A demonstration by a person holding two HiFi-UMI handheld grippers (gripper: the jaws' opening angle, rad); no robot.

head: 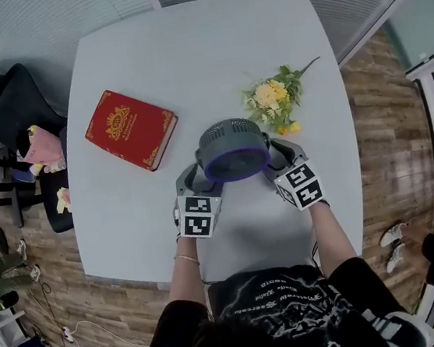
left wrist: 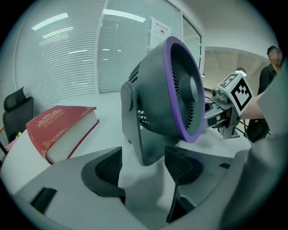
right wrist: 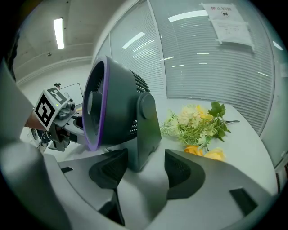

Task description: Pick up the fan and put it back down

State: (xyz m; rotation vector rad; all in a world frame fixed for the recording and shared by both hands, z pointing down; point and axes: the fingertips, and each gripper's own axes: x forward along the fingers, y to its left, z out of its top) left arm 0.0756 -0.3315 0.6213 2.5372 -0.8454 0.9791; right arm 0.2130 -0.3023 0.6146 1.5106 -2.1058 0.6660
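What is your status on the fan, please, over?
Left tool and right tool both open, flanking the dark grey purple-ringed plastic fan. Fan standing on white table. Red hardcover book and yellow flower bunch lie clear.

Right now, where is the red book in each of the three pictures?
Head view: red book, upper left, left of the fan.
Left gripper view: at the left edge, again left of the fan.
Right gripper view: not in it.
Shared landmark: the fan, in all three.

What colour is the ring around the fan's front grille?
Purple ring on a dark grey fan; the left gripper view shows it best.
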